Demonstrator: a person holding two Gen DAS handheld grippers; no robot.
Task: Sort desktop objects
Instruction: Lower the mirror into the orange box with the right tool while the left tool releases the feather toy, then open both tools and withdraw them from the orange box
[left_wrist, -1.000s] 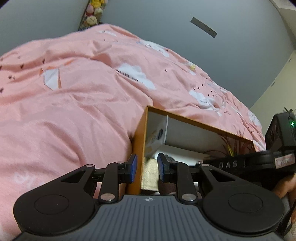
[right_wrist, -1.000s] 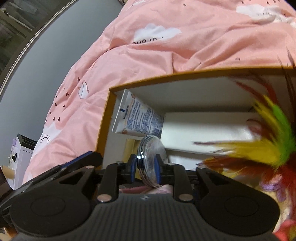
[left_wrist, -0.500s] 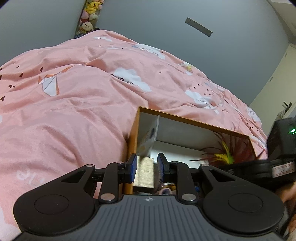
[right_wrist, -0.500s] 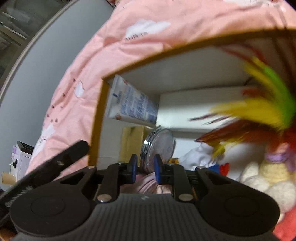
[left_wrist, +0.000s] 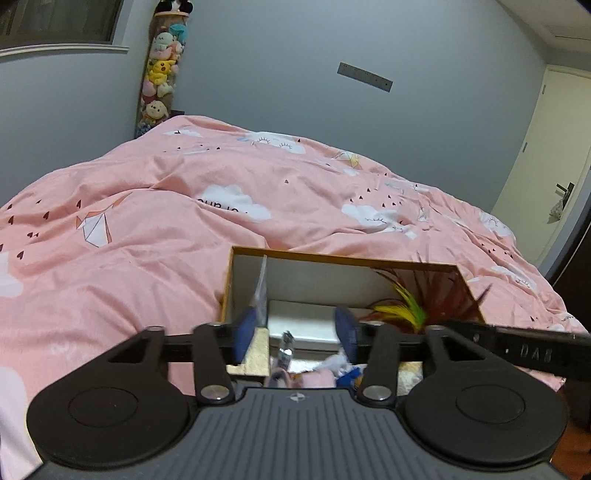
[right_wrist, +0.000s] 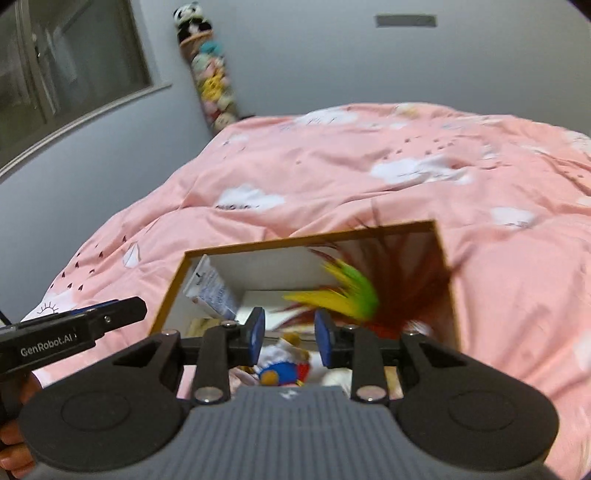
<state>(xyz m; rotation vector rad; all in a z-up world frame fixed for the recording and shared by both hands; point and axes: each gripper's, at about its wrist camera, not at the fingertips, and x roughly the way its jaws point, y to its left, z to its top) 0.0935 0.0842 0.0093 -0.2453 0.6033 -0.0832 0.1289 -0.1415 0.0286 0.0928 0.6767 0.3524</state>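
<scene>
Both grippers are held wide with nothing between the pads: left gripper (left_wrist: 295, 334), right gripper (right_wrist: 289, 341). Inside the box (right_wrist: 306, 242), a round tin (left_wrist: 286, 349) is seen on edge near the left wall. A tube (right_wrist: 212, 295) is leaned in the far-left corner, long axis sloping upward. Withdrawal is best done straight up, clear of the feathers (right_wrist: 343, 291).

Pink duvet (left_wrist: 184, 229); plush-toy column (left_wrist: 160, 74) in corner; grey wall (left_wrist: 277, 55).
</scene>
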